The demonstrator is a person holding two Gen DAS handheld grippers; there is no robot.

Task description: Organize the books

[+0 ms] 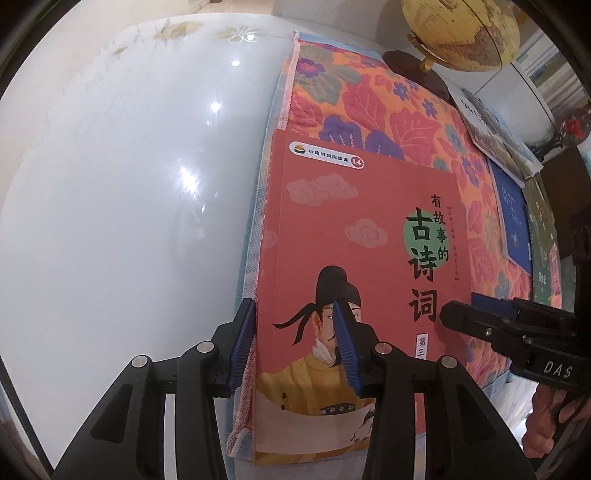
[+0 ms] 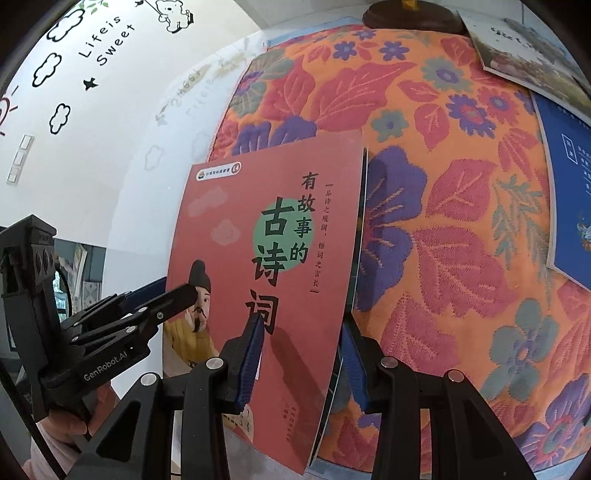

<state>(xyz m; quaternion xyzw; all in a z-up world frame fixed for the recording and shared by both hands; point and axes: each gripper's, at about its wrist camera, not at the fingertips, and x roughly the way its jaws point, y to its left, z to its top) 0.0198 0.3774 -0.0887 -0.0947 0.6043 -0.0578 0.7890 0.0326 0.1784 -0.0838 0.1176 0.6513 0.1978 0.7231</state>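
The red poetry book point(image 1: 362, 277) lies flat on the flowered cloth point(image 1: 388, 107), its left long edge along the cloth's fringed border, its long axis running away from both my tools toward the globe point(image 1: 458, 33) at the cloth's far end. In the right wrist view the same book point(image 2: 266, 266) shows a second, thinner volume's edge peeping from under its right side. My left tool point(image 1: 295, 350) straddles the book's near left edge, one pad outside the border, the other over the cover figure's face; its jaws stand at a middling width and I cannot tell whether the pads press the cover. My right tool point(image 2: 299, 365) brackets the book's near right edge at a similar width, one pad above the cover, one beside it; contact is again uncertain. Each hand is about equally near, one per long edge, so I judge a two-sided lift or slide is next. Right of the book, nearer the globe, lie a blue book point(image 1: 513, 221) and a pale book point(image 1: 491, 129), partly cut off. The glossy white worktop point(image 1: 129, 221) lies left of the book. The book's near bottom edge is hidden behind my tools.
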